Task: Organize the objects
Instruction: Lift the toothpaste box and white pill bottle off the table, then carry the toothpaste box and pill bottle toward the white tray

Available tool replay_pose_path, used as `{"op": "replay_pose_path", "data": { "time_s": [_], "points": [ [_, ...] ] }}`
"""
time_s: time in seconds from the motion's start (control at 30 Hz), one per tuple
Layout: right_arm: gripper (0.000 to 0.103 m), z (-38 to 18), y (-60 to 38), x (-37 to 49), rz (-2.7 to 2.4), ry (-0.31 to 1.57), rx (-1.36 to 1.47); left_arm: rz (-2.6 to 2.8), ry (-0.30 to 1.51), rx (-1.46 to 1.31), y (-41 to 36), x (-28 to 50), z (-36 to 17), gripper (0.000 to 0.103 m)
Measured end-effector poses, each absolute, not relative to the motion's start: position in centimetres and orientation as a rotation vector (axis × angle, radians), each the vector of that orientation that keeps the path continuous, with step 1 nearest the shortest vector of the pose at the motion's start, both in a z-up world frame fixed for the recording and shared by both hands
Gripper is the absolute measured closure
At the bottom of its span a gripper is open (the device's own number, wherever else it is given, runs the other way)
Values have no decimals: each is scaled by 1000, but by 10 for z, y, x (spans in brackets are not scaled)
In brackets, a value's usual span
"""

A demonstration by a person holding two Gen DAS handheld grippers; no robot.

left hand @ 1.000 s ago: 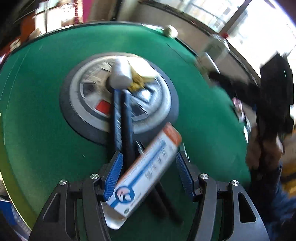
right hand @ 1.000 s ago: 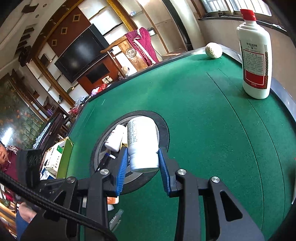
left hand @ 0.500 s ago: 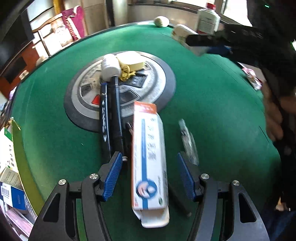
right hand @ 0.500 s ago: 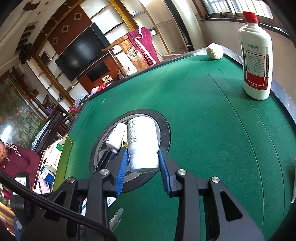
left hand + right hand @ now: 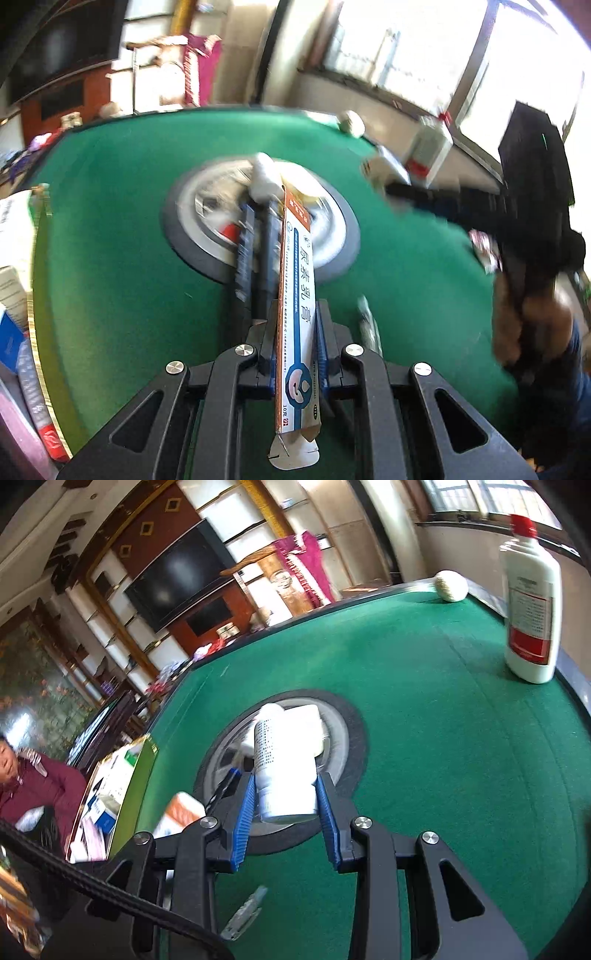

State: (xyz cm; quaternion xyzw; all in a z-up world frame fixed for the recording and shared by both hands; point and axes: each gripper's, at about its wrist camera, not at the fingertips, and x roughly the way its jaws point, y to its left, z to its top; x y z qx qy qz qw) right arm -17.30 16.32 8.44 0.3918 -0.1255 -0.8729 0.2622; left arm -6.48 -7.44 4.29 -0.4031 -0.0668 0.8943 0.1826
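A round surface [image 5: 443,709] covered in green felt carries a grey disc with a dark rim [image 5: 343,734] at its centre. A white bottle with a red cap [image 5: 530,602] stands upright near the far edge, a pale ball [image 5: 450,585] well apart from it. A small clear packet [image 5: 245,914] lies on the felt.

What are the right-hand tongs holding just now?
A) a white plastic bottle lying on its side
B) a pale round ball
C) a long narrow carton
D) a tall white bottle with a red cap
A: the blue pads of the right tongs press on both sides of a white plastic bottle lying lengthwise between them.
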Motion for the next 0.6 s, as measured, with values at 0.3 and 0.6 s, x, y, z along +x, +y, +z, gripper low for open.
{"op": "replay_pose_path", "data": {
  "time_s": [0.3,0.6],
  "points": [
    [72,74,120,-150,-2291,-172,1006,2718,-156,-1026,-91,-61,56,90],
    [72,78,87,-118,-2261,-33,901,2898,-110,-869,-97,-42,77,90]
  ]
}}
